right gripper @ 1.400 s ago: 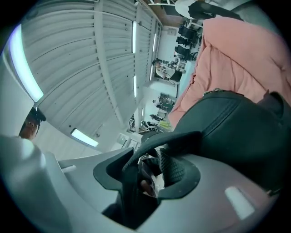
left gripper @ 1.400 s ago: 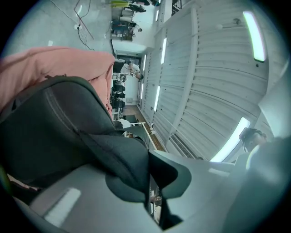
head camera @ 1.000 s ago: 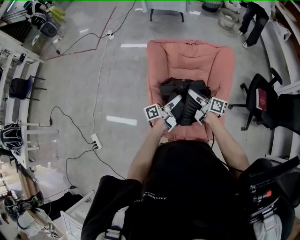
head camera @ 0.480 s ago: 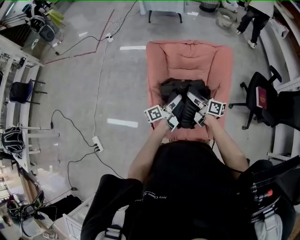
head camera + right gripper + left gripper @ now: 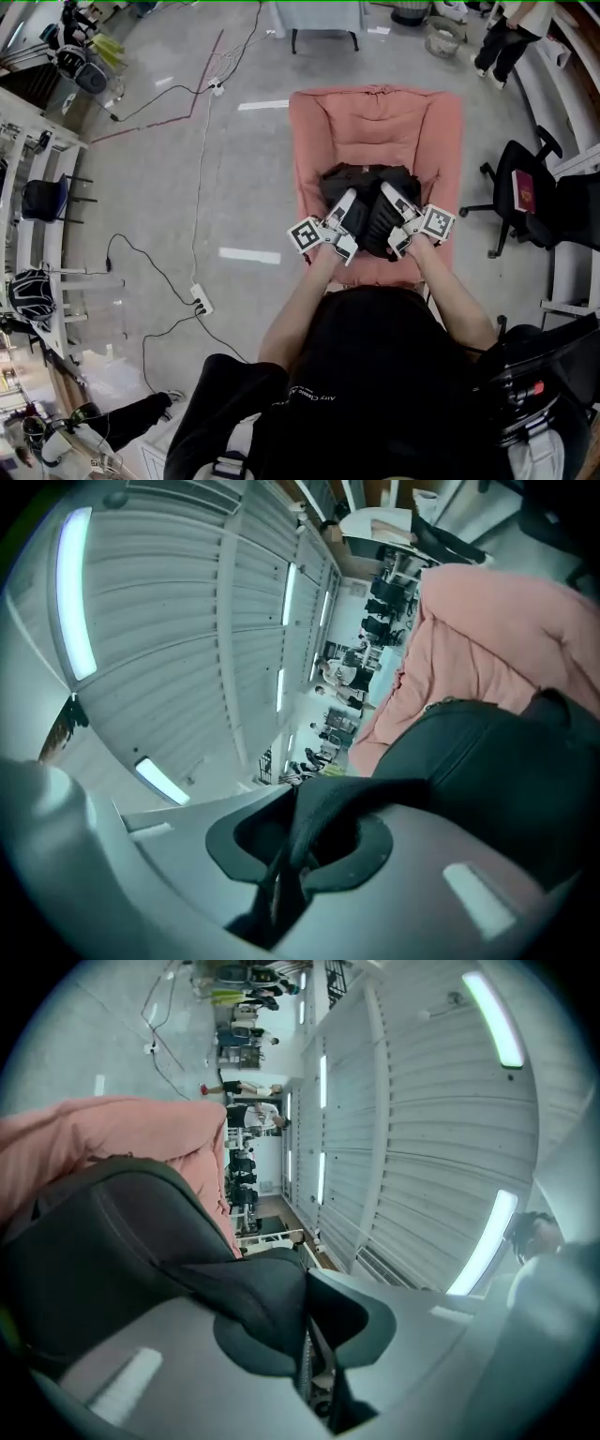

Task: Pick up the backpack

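Observation:
A black backpack (image 5: 367,186) lies on the seat of a pink padded chair (image 5: 375,122). My left gripper (image 5: 348,207) reaches into it from the near left. Its jaws pinch a fold of black strap (image 5: 267,1302) and are easing open slightly. My right gripper (image 5: 390,201) comes in from the near right. A black strap (image 5: 333,803) is caught between its jaws, which are opening a little. The backpack's body (image 5: 112,1241) fills the left gripper view's lower left and shows as a dark bulk (image 5: 506,771) in the right gripper view, with pink cushion (image 5: 497,639) behind.
A black office chair (image 5: 525,202) stands right of the pink chair. Cables and a power strip (image 5: 200,298) lie on the concrete floor at left. Shelving with gear (image 5: 37,187) lines the left edge. A person (image 5: 506,37) stands at the far right.
Both grippers and the backpack's top have shifted slightly up and away from me together. The straps are drawn up between the jaws.

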### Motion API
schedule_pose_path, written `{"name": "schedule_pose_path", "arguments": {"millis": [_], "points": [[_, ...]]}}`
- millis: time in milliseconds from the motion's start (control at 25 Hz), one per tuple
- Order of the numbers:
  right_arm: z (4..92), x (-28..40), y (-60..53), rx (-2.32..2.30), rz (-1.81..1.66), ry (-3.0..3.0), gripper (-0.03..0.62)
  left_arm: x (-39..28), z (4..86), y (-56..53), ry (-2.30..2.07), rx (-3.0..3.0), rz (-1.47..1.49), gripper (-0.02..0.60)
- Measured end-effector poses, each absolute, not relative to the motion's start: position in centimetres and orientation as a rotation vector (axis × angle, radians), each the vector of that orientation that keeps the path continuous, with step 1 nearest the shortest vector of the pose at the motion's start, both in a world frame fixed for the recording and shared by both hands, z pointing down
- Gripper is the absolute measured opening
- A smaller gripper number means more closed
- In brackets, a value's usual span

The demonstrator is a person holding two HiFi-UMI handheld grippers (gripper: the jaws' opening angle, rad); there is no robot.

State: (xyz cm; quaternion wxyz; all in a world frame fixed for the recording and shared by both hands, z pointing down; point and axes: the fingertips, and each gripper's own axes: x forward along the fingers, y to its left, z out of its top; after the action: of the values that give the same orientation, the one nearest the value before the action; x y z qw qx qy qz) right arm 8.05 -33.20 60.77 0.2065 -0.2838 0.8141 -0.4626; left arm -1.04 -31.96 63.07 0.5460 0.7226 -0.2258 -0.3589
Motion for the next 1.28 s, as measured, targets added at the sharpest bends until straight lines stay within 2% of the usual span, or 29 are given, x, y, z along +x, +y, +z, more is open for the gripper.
{"name": "schedule_pose_path", "arguments": {"millis": [160,320,480,800,920,1280], "points": [[62.7,8.4,-34.1,-0.750,-1.414,2.196,0.066,-0.3,63.2,-32.1,-0.466,1.658,-0.838,0.034],[62.9,7.4,-35.1,-0.693,-1.391,2.347,0.103,0.1,63.6,-32.0,-0.439,1.633,-0.815,0.028],[62.4,6.3,-35.5,-0.657,-1.375,2.415,0.104,-0.1,63.7,-32.3,-0.428,1.601,-0.819,0.025],[62.1,5.5,-34.3,-0.701,-1.378,2.391,0.055,-0.1,64.9,-32.6,-0.566,1.715,-0.673,0.025],[63.0,5.0,-33.7,-0.821,-1.481,2.303,0.052,-0.3,64.9,-33.0,-0.665,1.744,-0.613,0.026],[64.8,5.2,-33.4,-1.170,-1.252,2.549,0.064,-0.2,64.7,-32.0,-0.748,1.848,-0.532,0.035]]}}
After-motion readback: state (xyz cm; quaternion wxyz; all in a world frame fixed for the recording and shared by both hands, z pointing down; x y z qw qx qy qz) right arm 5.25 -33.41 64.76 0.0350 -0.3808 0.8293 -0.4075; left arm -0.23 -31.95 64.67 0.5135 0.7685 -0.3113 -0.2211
